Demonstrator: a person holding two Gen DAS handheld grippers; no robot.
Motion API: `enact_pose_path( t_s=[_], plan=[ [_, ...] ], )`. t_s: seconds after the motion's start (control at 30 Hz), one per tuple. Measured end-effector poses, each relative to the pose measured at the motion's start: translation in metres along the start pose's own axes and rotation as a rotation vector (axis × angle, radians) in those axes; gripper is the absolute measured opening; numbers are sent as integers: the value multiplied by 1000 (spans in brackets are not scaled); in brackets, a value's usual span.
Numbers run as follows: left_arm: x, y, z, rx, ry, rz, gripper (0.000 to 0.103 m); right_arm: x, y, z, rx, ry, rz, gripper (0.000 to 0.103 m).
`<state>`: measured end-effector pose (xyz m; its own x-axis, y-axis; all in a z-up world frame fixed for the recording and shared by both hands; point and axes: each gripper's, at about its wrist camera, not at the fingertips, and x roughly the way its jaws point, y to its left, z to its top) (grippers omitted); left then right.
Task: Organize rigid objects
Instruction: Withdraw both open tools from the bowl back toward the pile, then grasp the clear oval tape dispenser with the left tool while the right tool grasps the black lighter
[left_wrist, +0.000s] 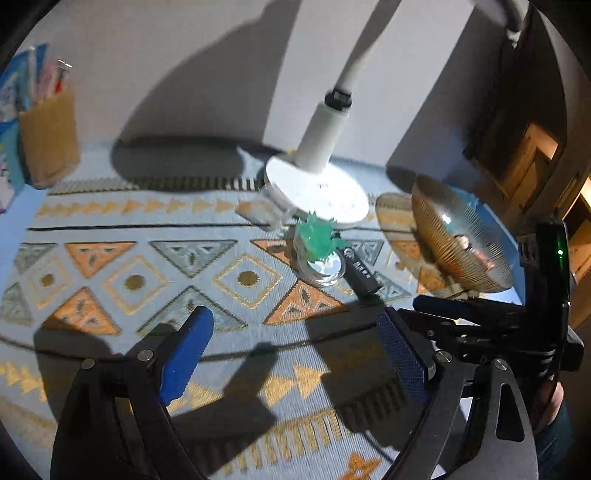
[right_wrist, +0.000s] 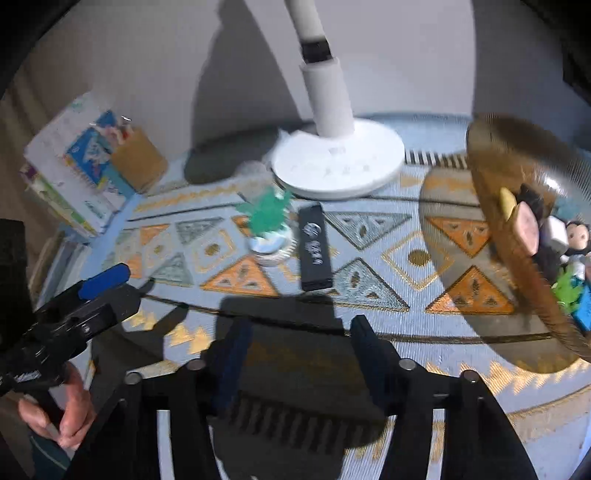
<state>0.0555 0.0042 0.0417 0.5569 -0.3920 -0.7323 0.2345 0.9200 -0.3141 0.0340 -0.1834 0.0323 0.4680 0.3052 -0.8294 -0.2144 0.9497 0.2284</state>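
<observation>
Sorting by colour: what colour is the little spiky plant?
Green, clearest in the right wrist view.

I see a pale blue tablecloth (right_wrist: 388, 354) patterned with orange and grey triangles and gold diamonds. The lamp base (right_wrist: 338, 168) is white, the little plant (right_wrist: 267, 214) green, the stick (right_wrist: 314, 249) black, the bowl (right_wrist: 517, 258) amber and ribbed.

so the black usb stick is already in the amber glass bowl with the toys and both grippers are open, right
Not quite. The right wrist view shows the black usb stick lying on the patterned cloth, outside the amber glass bowl. Both the left gripper and right gripper are open.
</observation>
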Motion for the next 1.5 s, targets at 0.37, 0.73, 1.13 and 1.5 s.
enact_pose_path(
  t_s=[0.37,0.73,1.13,1.5],
  plan=[
    [55,-14,22,143,55,109,88,42,4,21,-98,-48,-151,51],
    [82,-35,24,174,105,130,84,31,-18,15,-84,-91,-162,27],
    [95,-55,35,222,135,110,47,22,-47,14,22,-81,23,27],
    [67,11,6,-264,224,-459,46,28,-27,21,-46,-88,-32,49]
  ],
)
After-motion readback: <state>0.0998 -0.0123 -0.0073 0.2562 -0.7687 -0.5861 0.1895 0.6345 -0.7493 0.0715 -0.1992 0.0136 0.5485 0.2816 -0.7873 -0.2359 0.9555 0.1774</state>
